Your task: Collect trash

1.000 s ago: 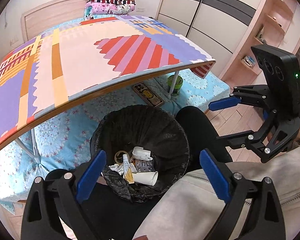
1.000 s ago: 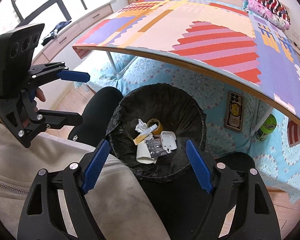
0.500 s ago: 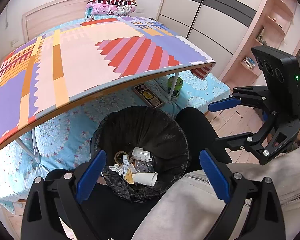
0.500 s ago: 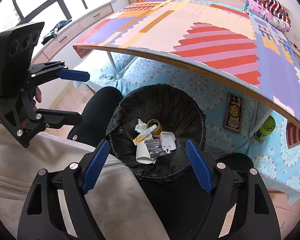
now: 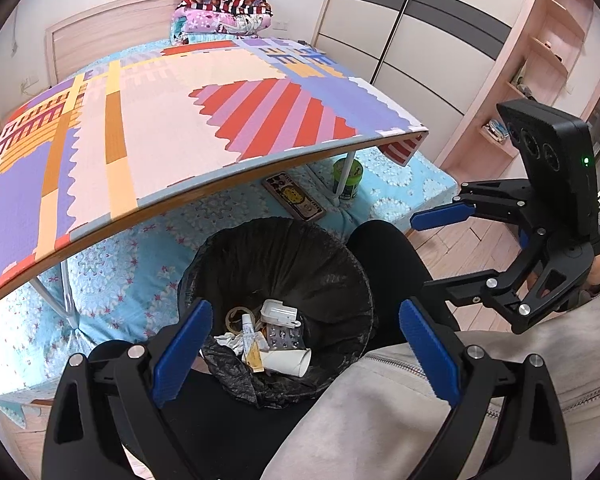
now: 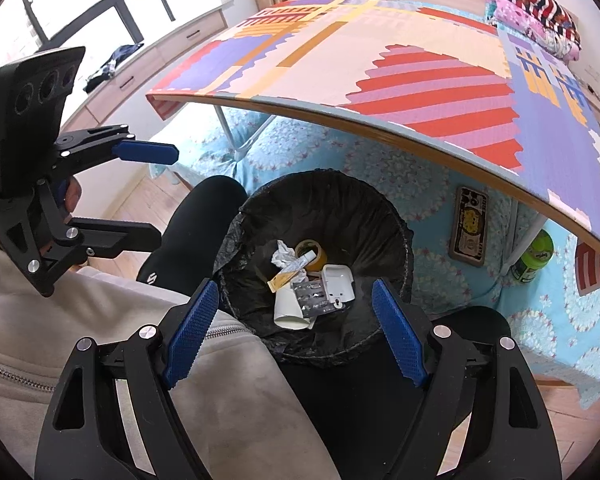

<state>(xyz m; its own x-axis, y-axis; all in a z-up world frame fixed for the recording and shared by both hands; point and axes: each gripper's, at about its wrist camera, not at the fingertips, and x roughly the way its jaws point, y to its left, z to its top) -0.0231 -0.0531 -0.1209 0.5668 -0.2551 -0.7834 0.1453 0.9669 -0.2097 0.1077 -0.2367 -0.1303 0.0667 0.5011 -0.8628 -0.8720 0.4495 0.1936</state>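
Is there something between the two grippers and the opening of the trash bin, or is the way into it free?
Nothing visible blocks it. The left gripper and right gripper are both open and empty above the trash bin, whose mouth is uncovered. The table edge lies beyond the bin, not over it. Trash such as the paper cup already lies inside.

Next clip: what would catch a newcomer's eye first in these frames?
Probably the bright patchwork-patterned table arching over the blue bed. Next, the black-lined trash bin between the person's knees, holding a paper cup, blister pack and tape roll. Both the left gripper and right gripper hang open and empty above it.
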